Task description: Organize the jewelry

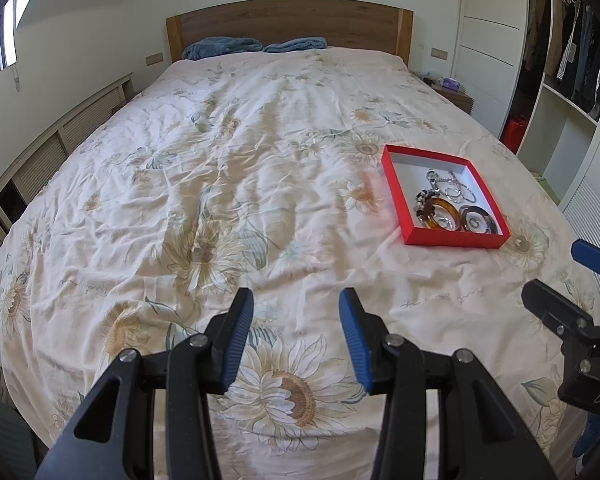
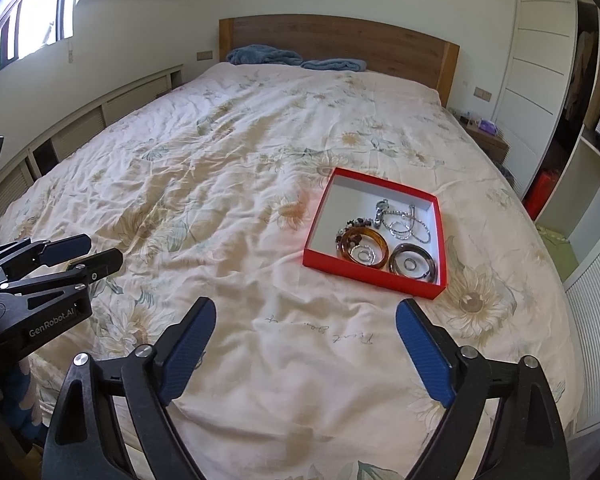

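Lying ahead-right of your left tongs (image 1: 296, 312) and right tongs (image 2: 306, 320), both open and empty: red jewelry box (image 2: 416, 286) on bed (image 2: 220, 184).

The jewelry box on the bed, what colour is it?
The jewelry box is red outside, white inside; clearest in the right wrist view.
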### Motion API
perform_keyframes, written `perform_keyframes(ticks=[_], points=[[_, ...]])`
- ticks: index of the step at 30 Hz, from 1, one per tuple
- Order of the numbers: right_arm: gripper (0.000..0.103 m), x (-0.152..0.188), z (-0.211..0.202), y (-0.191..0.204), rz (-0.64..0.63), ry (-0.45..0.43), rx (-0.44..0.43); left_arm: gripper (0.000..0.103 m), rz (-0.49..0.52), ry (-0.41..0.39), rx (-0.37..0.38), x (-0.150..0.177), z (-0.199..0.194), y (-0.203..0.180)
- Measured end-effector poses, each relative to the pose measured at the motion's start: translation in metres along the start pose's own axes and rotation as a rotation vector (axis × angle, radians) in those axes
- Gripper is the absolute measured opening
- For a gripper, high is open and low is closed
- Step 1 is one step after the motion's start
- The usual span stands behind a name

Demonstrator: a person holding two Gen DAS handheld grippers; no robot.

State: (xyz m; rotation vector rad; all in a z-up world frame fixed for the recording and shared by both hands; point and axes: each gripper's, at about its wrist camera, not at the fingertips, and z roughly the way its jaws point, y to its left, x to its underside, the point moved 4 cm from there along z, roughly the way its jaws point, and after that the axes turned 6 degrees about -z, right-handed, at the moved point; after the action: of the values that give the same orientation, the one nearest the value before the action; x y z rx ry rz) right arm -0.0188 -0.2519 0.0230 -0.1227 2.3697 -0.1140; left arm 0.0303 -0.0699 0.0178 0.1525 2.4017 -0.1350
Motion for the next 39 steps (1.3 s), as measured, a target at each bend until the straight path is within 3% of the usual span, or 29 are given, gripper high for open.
perform_keyframes(ticks=[13,39], points=[[0.102,0.004,0.008,-0.005,0.027,0.018,-0.001,0.043,0.003,-0.001,-0.005,0.002,0.002,0.001],[0.103,0.010,0.013,-0.015,0.048,0.037,0.022,0.043,0.014,0.004,-0.010,0.004,0.003,-0.007]])
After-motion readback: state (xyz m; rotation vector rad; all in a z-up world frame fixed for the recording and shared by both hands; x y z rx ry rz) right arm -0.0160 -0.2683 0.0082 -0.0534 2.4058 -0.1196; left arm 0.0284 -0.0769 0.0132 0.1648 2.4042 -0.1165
